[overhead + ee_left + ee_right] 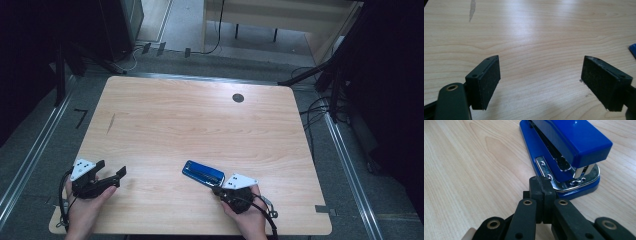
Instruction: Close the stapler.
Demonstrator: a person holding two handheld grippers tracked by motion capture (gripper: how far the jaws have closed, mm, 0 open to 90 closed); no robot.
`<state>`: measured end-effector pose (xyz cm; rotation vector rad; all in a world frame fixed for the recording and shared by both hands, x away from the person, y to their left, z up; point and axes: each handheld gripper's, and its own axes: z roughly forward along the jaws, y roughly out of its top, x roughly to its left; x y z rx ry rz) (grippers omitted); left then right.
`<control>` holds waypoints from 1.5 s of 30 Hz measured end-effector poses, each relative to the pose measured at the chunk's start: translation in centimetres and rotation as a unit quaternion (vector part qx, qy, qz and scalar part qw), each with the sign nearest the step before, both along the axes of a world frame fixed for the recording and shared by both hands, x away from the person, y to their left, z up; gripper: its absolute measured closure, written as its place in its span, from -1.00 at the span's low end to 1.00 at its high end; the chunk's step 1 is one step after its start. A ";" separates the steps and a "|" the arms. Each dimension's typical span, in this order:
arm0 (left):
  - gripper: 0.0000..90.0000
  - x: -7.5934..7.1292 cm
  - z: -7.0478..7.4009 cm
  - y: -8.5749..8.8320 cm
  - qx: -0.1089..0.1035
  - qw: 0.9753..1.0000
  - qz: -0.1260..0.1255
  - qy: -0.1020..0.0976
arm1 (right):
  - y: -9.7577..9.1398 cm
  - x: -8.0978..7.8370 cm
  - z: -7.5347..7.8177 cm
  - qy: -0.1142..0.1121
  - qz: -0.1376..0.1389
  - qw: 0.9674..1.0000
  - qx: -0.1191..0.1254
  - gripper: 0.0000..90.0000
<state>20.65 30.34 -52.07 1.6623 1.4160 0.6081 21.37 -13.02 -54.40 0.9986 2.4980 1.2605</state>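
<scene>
A blue stapler [202, 173] lies on the wooden table [200, 120] near the front, right of centre; its chrome-edged rear end [574, 142] faces my right gripper. The right gripper [216, 189] is shut, jaws pressed together with nothing between them, and its tip [541, 185] is against the stapler's near corner. My left gripper [111, 168] is at the front left of the table, well apart from the stapler. It stands open [541, 82] over bare wood, nothing between its pads. A blue corner of the stapler [632, 50] peeks in at the right edge of the left gripper view.
A round black cable grommet [238, 98] sits near the table's far edge. A thin dark mark [110, 123] crosses the wood at the left. Cables [315, 112] and dark stands surround the table on the floor, and a light desk [280, 15] stands beyond.
</scene>
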 end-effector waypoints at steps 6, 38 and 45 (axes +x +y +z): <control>-0.65 0.3 -0.1 0.5 -0.003 1.000 0.012 -0.001 | -0.4 0.9 -0.1 -0.002 -0.012 1.000 0.004 1.00; -0.65 0.6 -0.4 0.0 0.014 1.000 0.015 0.005 | -1.5 3.8 -0.3 0.015 -0.044 0.999 0.024 1.00; -0.65 0.6 -0.3 0.0 0.013 1.000 0.015 0.006 | -1.6 3.9 -0.3 0.019 -0.044 0.998 0.029 1.00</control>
